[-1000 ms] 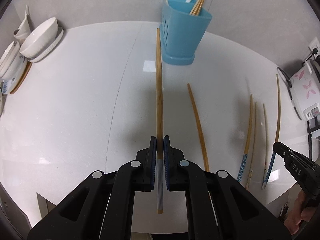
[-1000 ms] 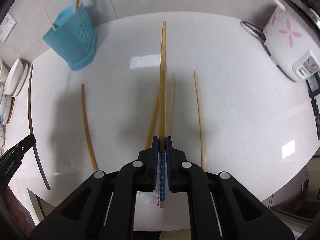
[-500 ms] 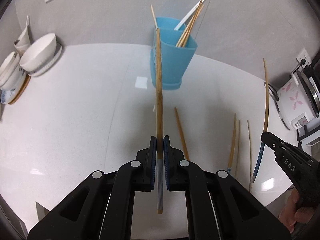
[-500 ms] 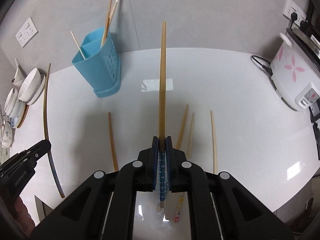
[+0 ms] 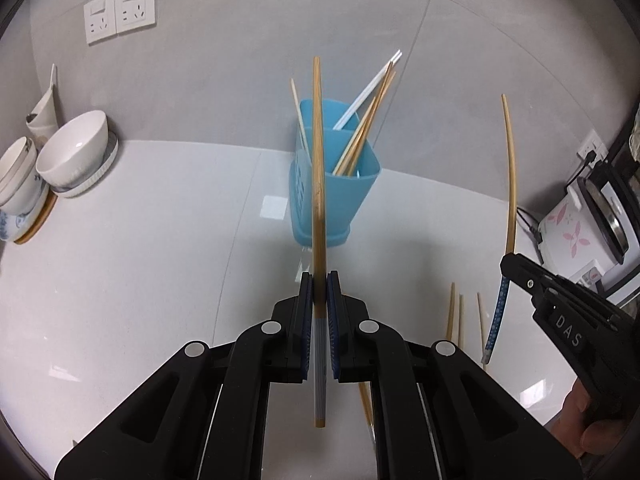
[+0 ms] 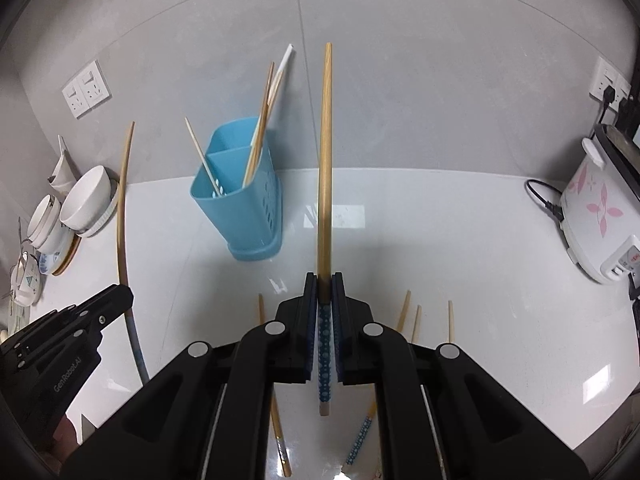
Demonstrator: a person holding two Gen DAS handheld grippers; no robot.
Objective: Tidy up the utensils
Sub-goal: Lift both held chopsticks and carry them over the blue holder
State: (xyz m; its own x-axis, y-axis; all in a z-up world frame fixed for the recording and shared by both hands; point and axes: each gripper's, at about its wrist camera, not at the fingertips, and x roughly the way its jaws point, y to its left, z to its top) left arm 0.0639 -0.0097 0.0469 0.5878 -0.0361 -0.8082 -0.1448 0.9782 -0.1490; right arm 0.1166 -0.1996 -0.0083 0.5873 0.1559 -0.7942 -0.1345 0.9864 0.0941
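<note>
The chopstick (image 5: 318,168) in your left gripper (image 5: 319,292) is a thin bamboo rod with a grey-banded handle end; judge it light, stiff and smooth, so it can pivot or slip if pinched at one narrow spot. The jaws are closed on it near the handle end, with most of the length standing out ahead and a short stub behind, so the tip will swing widely on any wrist turn. Your right gripper (image 6: 325,292) is likewise clamped on a blue-patterned chopstick (image 6: 325,184), low on the shaft just above the patterned handle. Both sticks hang in the air above the white counter (image 6: 460,240), pointing toward the blue utensil holder (image 6: 240,200), which already has several chopsticks leaning in its compartments. More loose chopsticks (image 6: 416,322) lie flat on the counter below the grippers, with bowls (image 5: 74,152) stacked at the left edge.
</note>
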